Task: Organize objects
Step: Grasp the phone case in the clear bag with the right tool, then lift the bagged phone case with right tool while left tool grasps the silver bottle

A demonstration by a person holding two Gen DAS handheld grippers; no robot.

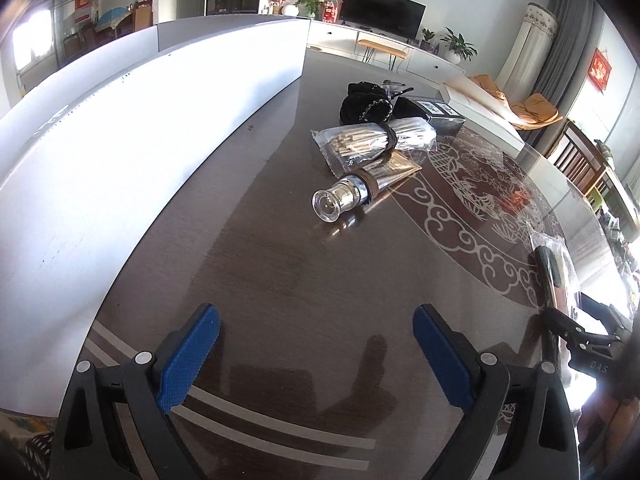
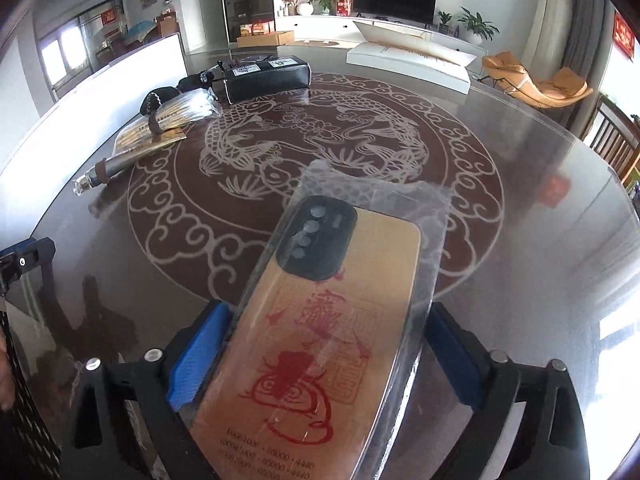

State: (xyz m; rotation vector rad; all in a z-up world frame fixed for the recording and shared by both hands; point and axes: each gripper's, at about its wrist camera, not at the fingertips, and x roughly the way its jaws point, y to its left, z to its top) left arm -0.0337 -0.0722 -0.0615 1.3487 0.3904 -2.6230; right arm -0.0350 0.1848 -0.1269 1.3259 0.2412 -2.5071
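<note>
- Nearest the right wrist camera, a gold phone case (image 2: pixel 332 344) sealed in a clear plastic sleeve (image 2: pixel 404 208) is seen between the blue pads of the right claw (image 2: pixel 320 360). The left pad touches the case's edge; whether the right pad presses the sleeve cannot be told, so a firm grasp is not confirmed.
- The case's long axis runs away from the camera, leaning slightly right, with its dark camera block (image 2: pixel 320 240) at the far end and the printed red design facing up.
- The left claw (image 1: pixel 316 360) is released over bare desk (image 1: pixel 280 272), with nothing between its pads.
- Further off, a silver tube (image 1: pixel 360 190) lies with its clear cap toward the camera, touching a bundled packet of sticks (image 1: pixel 372 140); black pouches (image 1: pixel 364 106) lie behind.
</note>
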